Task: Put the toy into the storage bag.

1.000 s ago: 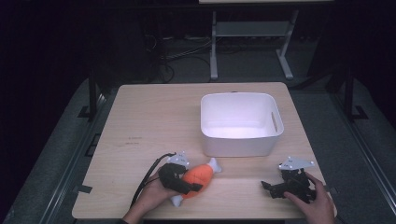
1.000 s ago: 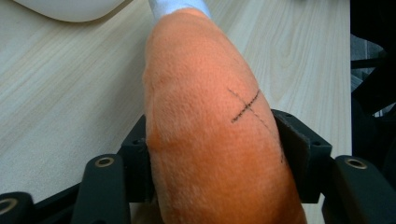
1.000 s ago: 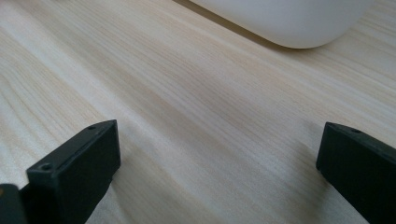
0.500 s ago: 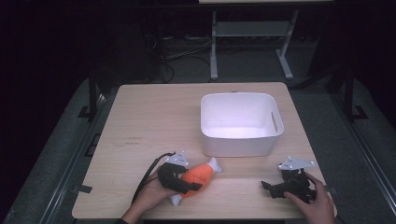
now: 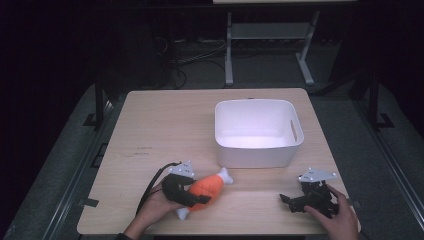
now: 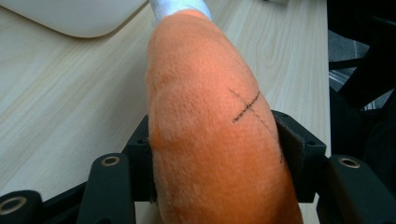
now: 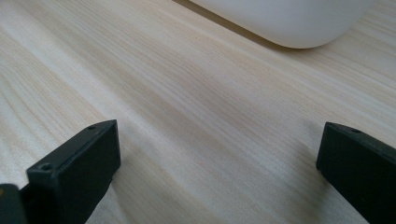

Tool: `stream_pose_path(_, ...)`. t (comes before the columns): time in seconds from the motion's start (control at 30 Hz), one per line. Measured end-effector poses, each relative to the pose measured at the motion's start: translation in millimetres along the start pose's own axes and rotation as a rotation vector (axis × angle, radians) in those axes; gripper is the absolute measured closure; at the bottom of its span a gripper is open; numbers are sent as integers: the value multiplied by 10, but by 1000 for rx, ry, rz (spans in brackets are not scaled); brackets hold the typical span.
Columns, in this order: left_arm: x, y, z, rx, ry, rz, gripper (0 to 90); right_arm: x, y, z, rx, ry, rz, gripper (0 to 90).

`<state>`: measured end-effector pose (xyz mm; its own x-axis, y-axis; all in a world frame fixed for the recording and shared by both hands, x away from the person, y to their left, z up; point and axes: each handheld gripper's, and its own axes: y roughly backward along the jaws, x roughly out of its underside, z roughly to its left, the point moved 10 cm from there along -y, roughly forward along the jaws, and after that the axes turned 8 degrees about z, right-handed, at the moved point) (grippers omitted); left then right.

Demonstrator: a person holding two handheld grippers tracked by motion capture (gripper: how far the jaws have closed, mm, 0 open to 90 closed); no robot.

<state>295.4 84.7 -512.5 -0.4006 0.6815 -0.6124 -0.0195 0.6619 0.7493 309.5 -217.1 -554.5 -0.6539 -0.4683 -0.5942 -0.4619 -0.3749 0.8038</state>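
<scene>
Nothing has shifted: left gripper (image 5: pixel 192 195) clamps plush drumstick (image 5: pixel 206 187), right gripper (image 5: pixel 295 199) gapes idle; next, lift into far white bin (image 5: pixel 297 131).

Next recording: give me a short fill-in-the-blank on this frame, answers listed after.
1. The left claw is closed on a plush toy coloured ____.
2. The right claw stands ____, with bare table between its jaws.
3. The tub beyond the toy is coloured ____.

Missing words: orange; open; white
</scene>
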Motion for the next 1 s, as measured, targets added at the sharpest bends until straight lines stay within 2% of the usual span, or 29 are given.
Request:
stream_pose_path(0.2,19,68,-3,11,-6,-4,412,0,0,0,0,0,0,0)
stream_pose_path(0.63,29,263,27,-9,-34,1,412,0,0,0,0,0,0,0)
stream_pose_path(1.0,-24,397,38,8,-69,2,412,0,0,0,0,0,0,0)
